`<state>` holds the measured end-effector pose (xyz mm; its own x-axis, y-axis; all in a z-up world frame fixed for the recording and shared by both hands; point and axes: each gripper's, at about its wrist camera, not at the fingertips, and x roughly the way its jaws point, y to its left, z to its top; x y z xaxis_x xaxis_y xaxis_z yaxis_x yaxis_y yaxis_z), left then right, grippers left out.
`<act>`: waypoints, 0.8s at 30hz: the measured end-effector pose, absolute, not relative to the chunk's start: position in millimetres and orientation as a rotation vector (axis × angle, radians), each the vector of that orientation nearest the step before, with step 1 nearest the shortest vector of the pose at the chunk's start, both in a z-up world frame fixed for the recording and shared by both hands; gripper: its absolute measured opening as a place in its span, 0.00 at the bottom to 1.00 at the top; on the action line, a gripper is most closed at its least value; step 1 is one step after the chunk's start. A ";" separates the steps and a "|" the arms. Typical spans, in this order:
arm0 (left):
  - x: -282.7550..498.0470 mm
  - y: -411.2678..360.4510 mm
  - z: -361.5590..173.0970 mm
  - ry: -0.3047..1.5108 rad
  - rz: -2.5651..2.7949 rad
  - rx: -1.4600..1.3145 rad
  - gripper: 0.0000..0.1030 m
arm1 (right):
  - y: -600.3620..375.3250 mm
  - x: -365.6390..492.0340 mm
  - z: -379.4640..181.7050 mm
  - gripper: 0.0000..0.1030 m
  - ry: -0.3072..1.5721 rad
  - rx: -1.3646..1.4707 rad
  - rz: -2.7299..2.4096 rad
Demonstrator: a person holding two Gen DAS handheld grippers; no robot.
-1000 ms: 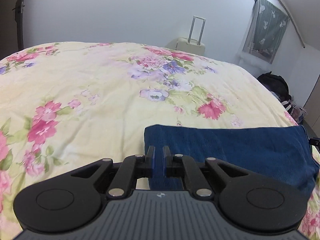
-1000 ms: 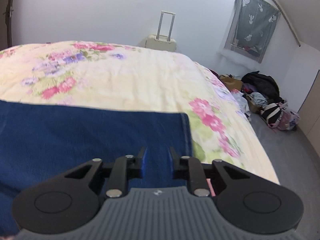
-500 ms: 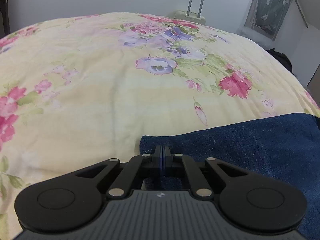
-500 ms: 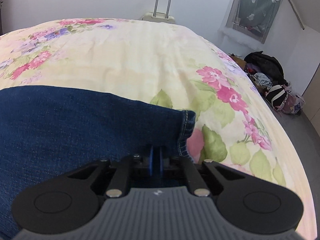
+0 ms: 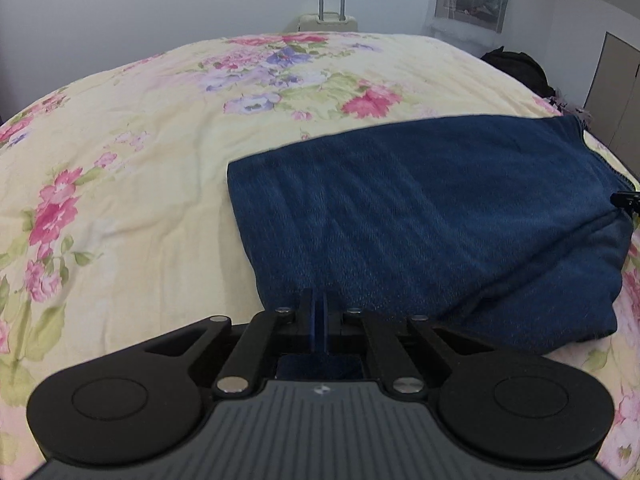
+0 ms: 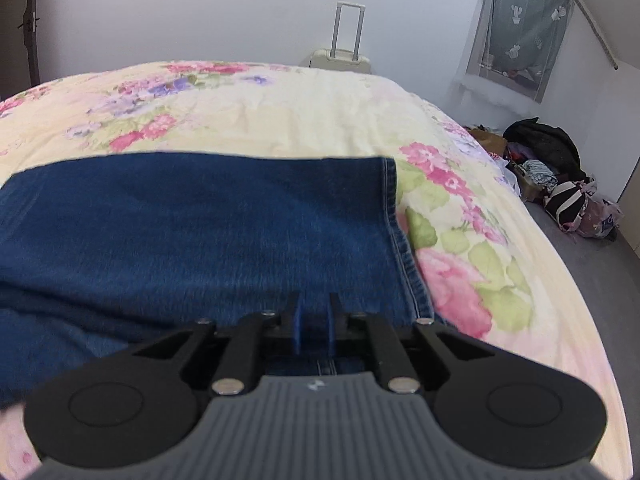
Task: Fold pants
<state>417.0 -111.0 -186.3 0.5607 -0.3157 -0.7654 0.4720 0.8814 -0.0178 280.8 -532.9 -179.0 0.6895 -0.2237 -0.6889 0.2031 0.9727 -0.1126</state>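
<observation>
Soft, limp but fairly heavy, the folded denim pants (image 5: 420, 216) lie on the floral bedspread (image 5: 140, 152) and look best pinched at their thick stitched corners; the left gripper (image 5: 316, 312) is closed, seemingly on nothing, while the right gripper (image 6: 314, 320) has jaws that have just parted slightly, the denim below them unpinched

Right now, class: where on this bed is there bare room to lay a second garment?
Bare bedspread left of and beyond the folded jeans, toward the suitcase. Only a narrow strip lies right of the hem; the floor pile is crowded.
</observation>
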 end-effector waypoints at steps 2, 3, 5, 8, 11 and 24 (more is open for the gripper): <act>416.9 -111.8 -202.8 0.899 -0.459 0.213 0.04 | -534.2 272.5 -188.6 0.04 0.776 -0.016 -0.239; 416.4 -112.2 -208.2 0.908 -0.455 0.214 0.04 | -536.3 271.3 -192.4 0.04 0.780 0.002 -0.240; 417.5 -115.1 -208.1 0.928 -0.431 0.209 0.04 | -541.2 270.5 -202.7 0.04 0.800 0.055 -0.238; 417.6 -120.0 -197.9 0.955 -0.403 0.240 0.04 | -544.6 270.9 -204.9 0.04 0.821 0.080 -0.241; 410.6 -122.9 -181.7 0.943 -0.395 0.287 0.04 | -552.4 265.5 -192.7 0.06 0.847 0.148 -0.254; 405.6 -194.8 -126.2 0.801 -0.498 0.262 0.07 | -655.7 182.1 -193.0 0.73 0.599 1.042 -0.289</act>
<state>405.6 -194.8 -126.2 0.5897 -0.3254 -0.7392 0.5191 0.8539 0.0382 182.1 -655.7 -193.0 0.8055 0.0536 -0.5902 0.4952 0.4861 0.7201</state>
